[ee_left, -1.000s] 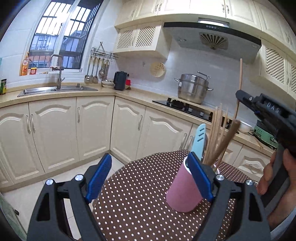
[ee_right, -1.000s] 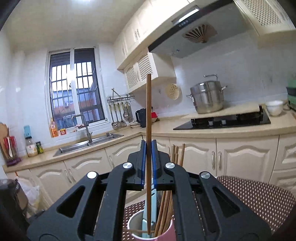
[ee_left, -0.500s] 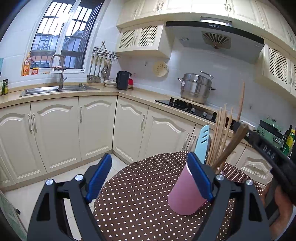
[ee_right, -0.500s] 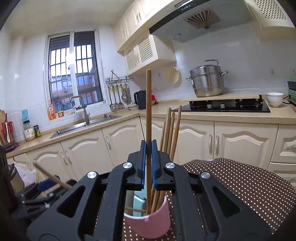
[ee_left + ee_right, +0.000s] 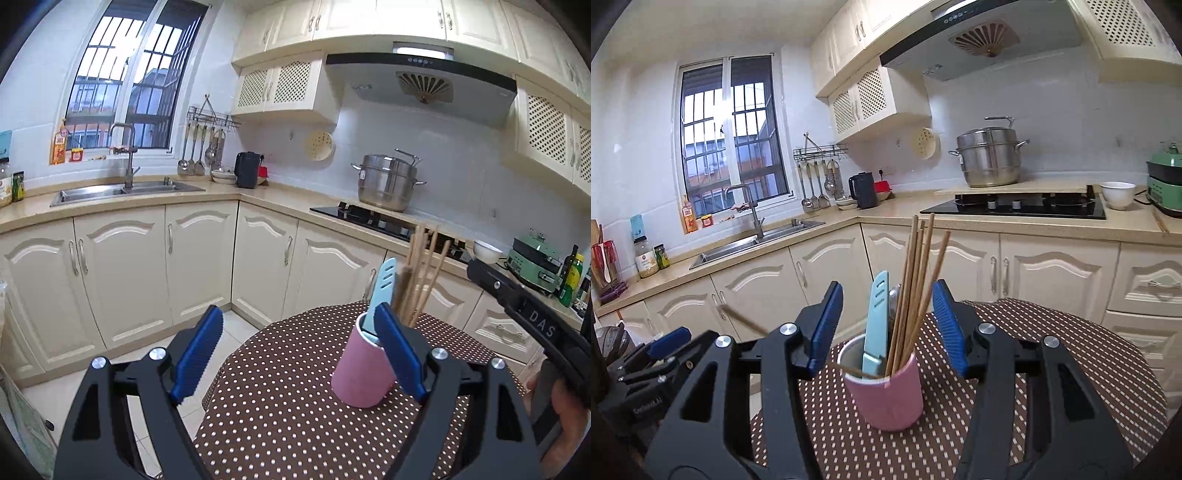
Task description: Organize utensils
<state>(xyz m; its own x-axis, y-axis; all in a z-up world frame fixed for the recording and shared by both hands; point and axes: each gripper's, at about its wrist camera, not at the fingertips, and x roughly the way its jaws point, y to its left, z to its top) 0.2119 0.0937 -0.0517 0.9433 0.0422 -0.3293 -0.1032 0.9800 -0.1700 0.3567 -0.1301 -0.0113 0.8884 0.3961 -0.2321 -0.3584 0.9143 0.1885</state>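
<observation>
A pink cup [image 5: 886,391] stands on the brown dotted tablecloth [image 5: 1052,354]. It holds several wooden chopsticks [image 5: 916,280], a light blue utensil [image 5: 876,314] and a metal spoon. One chopstick leans out over the cup's left rim [image 5: 746,321]. My right gripper [image 5: 886,325] is open and empty, its jaws either side of the cup's top. In the left wrist view the cup [image 5: 360,365] sits beside the right pad; my left gripper [image 5: 295,358] is open and empty. The right gripper's body [image 5: 532,310] shows at the right.
The round table [image 5: 280,413] stands in a kitchen with cream cabinets. A sink [image 5: 122,188], a hob [image 5: 1015,203] with a steel pot [image 5: 990,155], a white bowl [image 5: 1117,194] and a green appliance [image 5: 1165,177] line the counter behind.
My right gripper opened and let go of the chopstick, which now stands in the cup. The right gripper drew back and lower. The left gripper stayed open.
</observation>
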